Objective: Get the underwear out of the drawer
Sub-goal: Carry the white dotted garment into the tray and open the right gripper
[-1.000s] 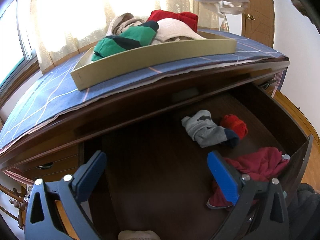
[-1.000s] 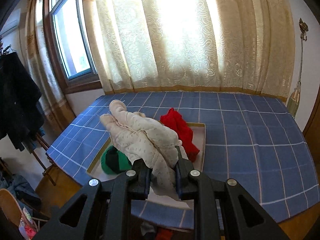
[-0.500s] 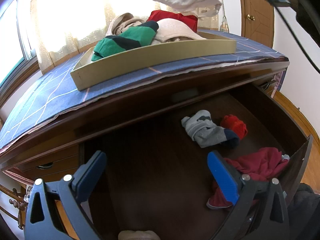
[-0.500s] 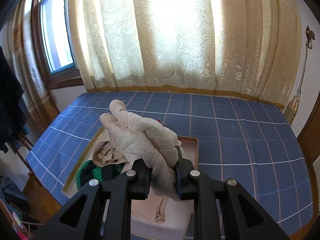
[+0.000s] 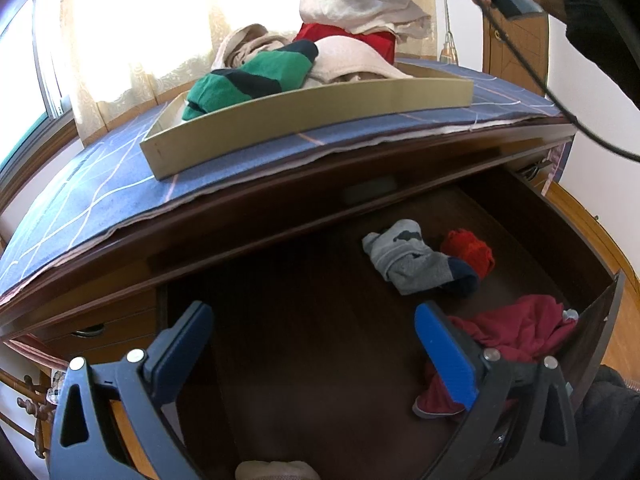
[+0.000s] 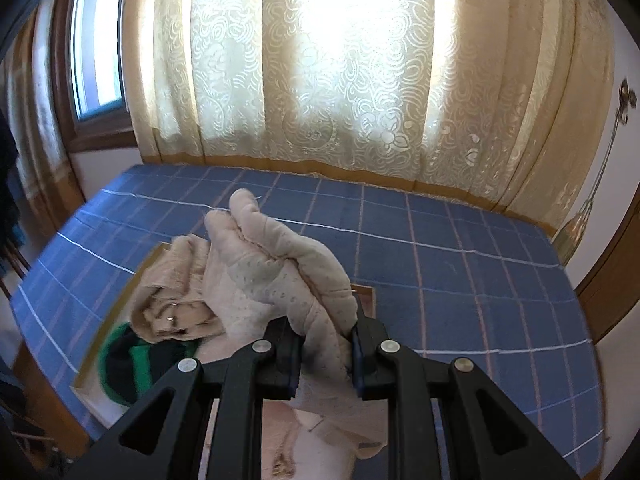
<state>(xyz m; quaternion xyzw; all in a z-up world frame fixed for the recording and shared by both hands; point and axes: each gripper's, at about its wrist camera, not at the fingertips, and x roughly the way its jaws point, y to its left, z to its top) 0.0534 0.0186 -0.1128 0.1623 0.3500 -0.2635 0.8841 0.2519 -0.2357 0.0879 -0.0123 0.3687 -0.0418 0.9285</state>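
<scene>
1. Left wrist view: the open drawer [image 5: 600, 320] fills the lower half of the frame, and it is not yet empty. A grey sock-like piece [image 5: 416, 260] lies right of centre, a small red item [image 5: 468, 250] touches it on the right, and a dark red garment [image 5: 516, 328] sits bunched at the lower right against the drawer front.
2. In the same view the left hand-held gripper [image 5: 316, 354] hangs over bare drawer floor at the bottom of the frame, its blue pads wide apart with nothing between them.
3. On the blue checked cloth [image 5: 100, 184] covering the table, upper centre, a shallow cardboard tray [image 5: 304, 120] already holds a green-and-navy striped garment [image 5: 256, 76], a red piece and beige pieces. So I judge several removals are done.
4. Right wrist view: the right hand-held gripper [image 6: 324, 354] is clamped on a beige dotted undergarment [image 6: 280, 264], low centre of the frame, held above the tray's contents and clear of the drawer.
5. The left wrist view shows that same undergarment at the top centre, just over the red piece in the tray.
6. Judgement: this piece is out and only needs dropping into the tray; the three items in the drawer remain, so the task looks past halfway but unfinished.
</scene>
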